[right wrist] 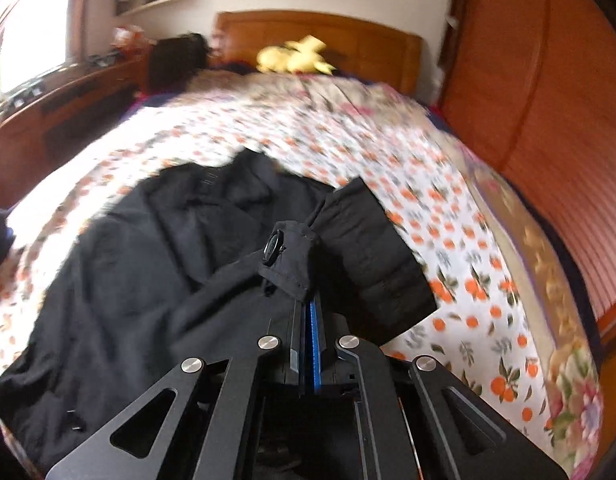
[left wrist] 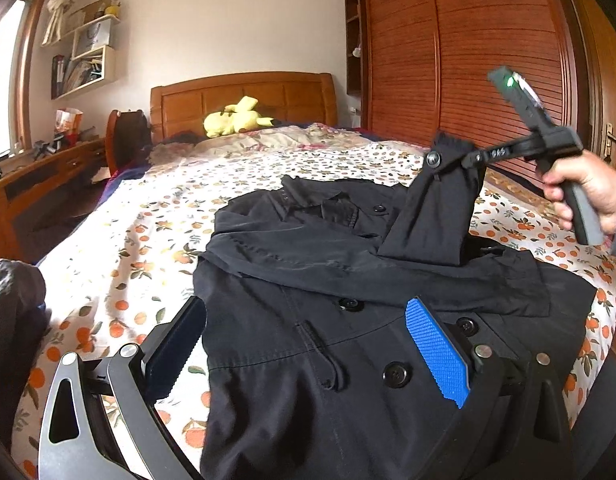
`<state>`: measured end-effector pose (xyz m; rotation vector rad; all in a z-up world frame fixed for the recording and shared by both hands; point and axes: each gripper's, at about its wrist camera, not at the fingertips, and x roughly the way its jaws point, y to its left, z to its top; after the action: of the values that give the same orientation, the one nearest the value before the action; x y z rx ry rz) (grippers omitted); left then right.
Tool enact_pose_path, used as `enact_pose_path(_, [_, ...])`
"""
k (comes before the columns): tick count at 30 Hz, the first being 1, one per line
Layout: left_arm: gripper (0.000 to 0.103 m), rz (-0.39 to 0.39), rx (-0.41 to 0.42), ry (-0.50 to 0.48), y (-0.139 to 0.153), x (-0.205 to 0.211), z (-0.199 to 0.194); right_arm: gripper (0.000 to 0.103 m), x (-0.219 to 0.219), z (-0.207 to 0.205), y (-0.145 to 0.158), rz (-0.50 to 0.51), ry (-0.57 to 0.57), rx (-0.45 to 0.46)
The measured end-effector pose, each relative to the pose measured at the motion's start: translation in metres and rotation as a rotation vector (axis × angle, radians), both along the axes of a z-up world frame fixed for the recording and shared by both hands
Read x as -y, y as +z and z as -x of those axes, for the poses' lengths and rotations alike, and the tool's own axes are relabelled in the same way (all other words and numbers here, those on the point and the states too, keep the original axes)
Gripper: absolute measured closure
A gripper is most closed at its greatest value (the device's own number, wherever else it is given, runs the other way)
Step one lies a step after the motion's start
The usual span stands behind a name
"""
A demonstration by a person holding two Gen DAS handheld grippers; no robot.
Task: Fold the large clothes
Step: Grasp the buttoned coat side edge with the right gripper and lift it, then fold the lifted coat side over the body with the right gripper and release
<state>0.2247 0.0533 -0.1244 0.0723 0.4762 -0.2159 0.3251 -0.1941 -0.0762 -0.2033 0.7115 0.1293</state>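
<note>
Window daylight; rt view motion-blurred.

The left gripper (left wrist: 311,352) has black fingers, one with a ridged blue pad (left wrist: 435,352), grey slotted linkage arms and silver round screws. The right gripper (right wrist: 308,300) is black too; a bare-skinned hand (left wrist: 587,196), grey cuff, shows at the right edge.

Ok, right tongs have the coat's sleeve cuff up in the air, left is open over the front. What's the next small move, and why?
Probably carry the sleeve cuff across the chest and lay it flat. The right tongs are shut on it, the sleeve hangs lifted above the black coat, and the other sleeve already lies folded across the front. The left tongs are open and could then steady the fabric.
</note>
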Motion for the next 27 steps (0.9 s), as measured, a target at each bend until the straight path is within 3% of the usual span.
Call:
enact_pose_path(5, [0.002, 0.004, 0.009, 0.022, 0.004, -0.012, 0.008, 0.101, -0.047, 0.033, 0.022, 0.000, 0.124, 0.031])
enact_pose_path(11, [0.002, 0.016, 0.025, 0.037, 0.010, -0.022, 0.015, 0.096, -0.085, 0.072, 0.026, -0.024, 0.227, 0.019])
enact_pose_path(13, [0.002, 0.022, 0.026, 0.044, 0.012, -0.026, 0.016, 0.091, -0.090, 0.081, 0.027, -0.031, 0.225, 0.013])
enact_pose_path(15, [0.002, 0.026, 0.027, 0.050, 0.013, -0.030, 0.017, 0.080, -0.092, 0.089, 0.028, -0.059, 0.246, 0.007])
enact_pose_path(20, [0.002, 0.044, 0.031, 0.067, 0.018, -0.039, 0.017, 0.072, -0.096, 0.111, 0.026, -0.073, 0.285, -0.001])
enact_pose_path(23, [0.002, 0.054, 0.033, 0.072, 0.020, -0.042, 0.016, 0.058, -0.093, 0.123, 0.026, -0.092, 0.301, 0.004])
enact_pose_path(27, [0.002, 0.055, 0.036, 0.076, 0.022, -0.042, 0.016, 0.058, -0.084, 0.134, 0.029, -0.120, 0.310, 0.018])
